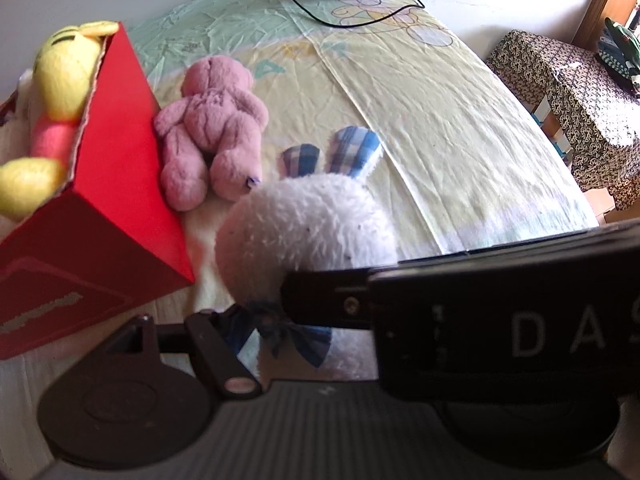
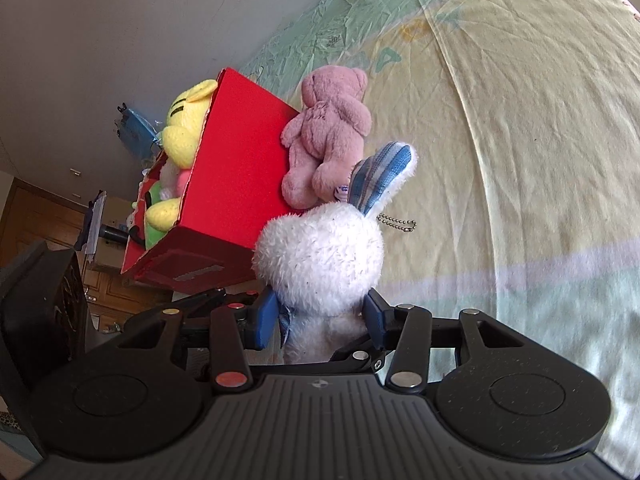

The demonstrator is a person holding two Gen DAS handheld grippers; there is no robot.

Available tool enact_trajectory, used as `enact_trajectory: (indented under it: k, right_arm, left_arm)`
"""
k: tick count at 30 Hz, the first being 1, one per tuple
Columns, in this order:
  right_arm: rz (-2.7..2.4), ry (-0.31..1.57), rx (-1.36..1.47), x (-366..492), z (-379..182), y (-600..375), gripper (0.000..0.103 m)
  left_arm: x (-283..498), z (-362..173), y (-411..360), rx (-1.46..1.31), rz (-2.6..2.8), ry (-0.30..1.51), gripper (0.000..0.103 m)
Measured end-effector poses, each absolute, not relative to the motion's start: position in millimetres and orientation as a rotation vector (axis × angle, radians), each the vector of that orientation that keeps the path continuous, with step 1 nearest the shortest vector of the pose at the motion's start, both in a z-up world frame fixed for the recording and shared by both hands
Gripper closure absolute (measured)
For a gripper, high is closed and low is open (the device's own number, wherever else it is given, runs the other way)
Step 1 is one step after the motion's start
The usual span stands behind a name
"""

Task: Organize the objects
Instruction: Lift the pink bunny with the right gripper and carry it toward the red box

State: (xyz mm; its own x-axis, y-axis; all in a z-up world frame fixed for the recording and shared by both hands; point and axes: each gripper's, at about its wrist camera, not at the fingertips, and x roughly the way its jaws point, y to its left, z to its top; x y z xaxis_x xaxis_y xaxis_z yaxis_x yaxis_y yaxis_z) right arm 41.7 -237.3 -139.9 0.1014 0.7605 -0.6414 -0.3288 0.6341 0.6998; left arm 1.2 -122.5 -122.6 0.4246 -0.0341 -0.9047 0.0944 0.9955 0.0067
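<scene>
Right wrist view: right claw (image 2: 320, 318) pinching one white bunny (image 2: 320, 256); one pink bear (image 2: 326, 140), one red box (image 2: 236, 172).

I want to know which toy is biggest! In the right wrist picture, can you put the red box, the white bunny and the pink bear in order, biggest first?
1. Red box.
2. White bunny and pink bear: they look about the same size. The bunny is nearer the camera, which makes it look bigger, so I can't rank them.

Black ribbed right gripper (image 2: 320, 322) with blue pads (image 2: 266, 320), silver rivets.
</scene>
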Motion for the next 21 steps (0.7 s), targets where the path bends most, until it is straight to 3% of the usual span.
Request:
enact_trajectory:
  k: [21]
  right_arm:
    - [0.700,1.180,0.453,-28,-128,-178,0.054]
  left_arm:
    - [-37,-112,-54,0.143,-0.232,1.139,0.030]
